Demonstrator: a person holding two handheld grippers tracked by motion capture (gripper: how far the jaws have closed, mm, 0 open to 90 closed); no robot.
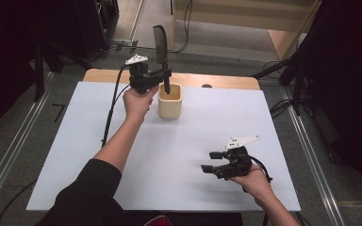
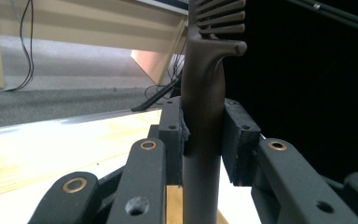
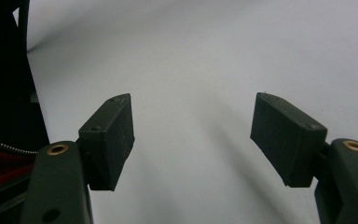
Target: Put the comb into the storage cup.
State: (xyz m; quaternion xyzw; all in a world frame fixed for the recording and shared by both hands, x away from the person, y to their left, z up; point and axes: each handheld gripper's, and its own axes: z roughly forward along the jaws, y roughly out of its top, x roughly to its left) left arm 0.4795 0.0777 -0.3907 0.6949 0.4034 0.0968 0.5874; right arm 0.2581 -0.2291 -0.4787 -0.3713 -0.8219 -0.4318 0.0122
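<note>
Nearest to me, the right gripper point(image 1: 212, 167) rests low over the white table top point(image 1: 193, 155), its two black jaws spread wide with nothing between them; in the right gripper view its blocky pads point(image 3: 112, 140) look matte and slightly rubbery, and beyond them lies bare, smooth white board. Farther off, the left gripper point(image 1: 166, 74) is pinching a dark comb point(image 1: 160, 44) by its handle, holding it upright with the toothed end on top. The left gripper view shows the pads point(image 2: 173, 135) pressed flat on both sides of the rounded, satin-brown handle point(image 2: 204, 130), with the teeth starting just above the grip. Directly below the gripper stands a small cream cup point(image 1: 170, 101), squarish with softened corners and a dull, smooth wall, and the handle's lower end seems to be just at or inside its mouth. To do this well, I would judge the person should keep the comb vertical, centre the handle over the opening, lower it slowly until it meets the bottom, and only then ease the jaws apart, since a light cup like this could tip if the comb leans on its rim. The wooden table edge point(image 1: 217, 80) runs just behind the cup.
</note>
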